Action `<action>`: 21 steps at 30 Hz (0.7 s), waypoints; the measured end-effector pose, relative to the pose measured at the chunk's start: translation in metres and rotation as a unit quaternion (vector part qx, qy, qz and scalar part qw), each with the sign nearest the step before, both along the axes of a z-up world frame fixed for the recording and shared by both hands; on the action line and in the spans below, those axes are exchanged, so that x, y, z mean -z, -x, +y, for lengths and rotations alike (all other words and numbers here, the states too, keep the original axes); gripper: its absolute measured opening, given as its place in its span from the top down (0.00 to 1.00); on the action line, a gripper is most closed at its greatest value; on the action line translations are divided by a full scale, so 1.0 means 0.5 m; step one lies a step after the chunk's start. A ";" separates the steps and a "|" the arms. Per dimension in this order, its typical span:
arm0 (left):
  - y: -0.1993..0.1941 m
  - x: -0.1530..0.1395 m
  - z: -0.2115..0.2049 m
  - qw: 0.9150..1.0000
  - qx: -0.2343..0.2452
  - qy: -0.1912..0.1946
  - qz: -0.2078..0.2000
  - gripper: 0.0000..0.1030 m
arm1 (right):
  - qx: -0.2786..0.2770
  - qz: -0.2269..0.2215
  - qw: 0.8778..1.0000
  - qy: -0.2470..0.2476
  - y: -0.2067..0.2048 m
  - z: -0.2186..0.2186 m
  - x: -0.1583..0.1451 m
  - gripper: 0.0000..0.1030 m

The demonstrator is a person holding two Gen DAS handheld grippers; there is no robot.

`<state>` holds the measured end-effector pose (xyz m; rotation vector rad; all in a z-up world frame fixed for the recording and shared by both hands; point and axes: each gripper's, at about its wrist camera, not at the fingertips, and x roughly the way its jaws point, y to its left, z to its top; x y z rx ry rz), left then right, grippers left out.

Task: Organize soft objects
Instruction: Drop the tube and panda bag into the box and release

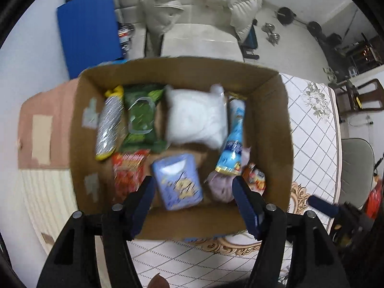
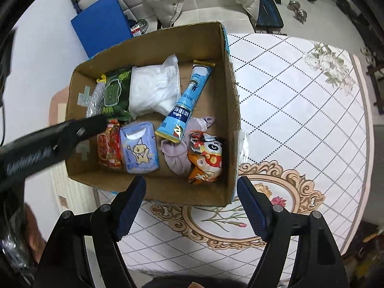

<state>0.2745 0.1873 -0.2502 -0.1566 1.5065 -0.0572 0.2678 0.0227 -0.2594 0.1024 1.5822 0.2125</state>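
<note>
A cardboard box (image 1: 271, 91) (image 2: 223, 55) stands on the table and holds soft packs: a white pouch (image 1: 195, 117) (image 2: 153, 88), a green pack (image 1: 141, 117) (image 2: 115, 91), a light-blue tissue pack (image 1: 177, 182) (image 2: 139, 148), a blue tube pack (image 1: 234, 141) (image 2: 187, 103), a red snack bag (image 1: 127, 172) (image 2: 109, 148), a lilac cloth (image 1: 219, 187) (image 2: 177, 153) and an orange snack bag (image 2: 206, 158). My left gripper (image 1: 193, 189) is open and empty above the box's near side; it also shows from the side in the right wrist view (image 2: 96, 122). My right gripper (image 2: 192, 187) is open and empty over the box's near wall.
The table (image 2: 300, 124) has a white quilted cloth with flower patterns. A silver-and-yellow pack (image 1: 108, 124) lies at the box's left. A blue board (image 1: 88, 28), a sofa with a pale puffer jacket (image 1: 199, 2), dumbbells (image 2: 298, 9) and a grey chair (image 1: 357, 168) surround the table.
</note>
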 end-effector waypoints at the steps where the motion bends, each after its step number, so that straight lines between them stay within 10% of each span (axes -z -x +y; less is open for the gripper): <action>1: 0.015 -0.003 0.007 1.000 -0.006 -0.002 -0.003 0.37 | -0.003 -0.002 1.000 0.004 0.006 0.001 -0.001 0.22; 13: 0.116 -0.042 0.052 0.996 -0.047 -0.049 -0.063 0.03 | -0.020 -0.043 0.998 0.045 0.040 0.016 -0.015 0.02; 21: 0.138 -0.083 0.054 0.992 -0.054 -0.063 -0.094 0.02 | -0.021 -0.083 0.993 0.078 0.051 0.016 -0.058 0.01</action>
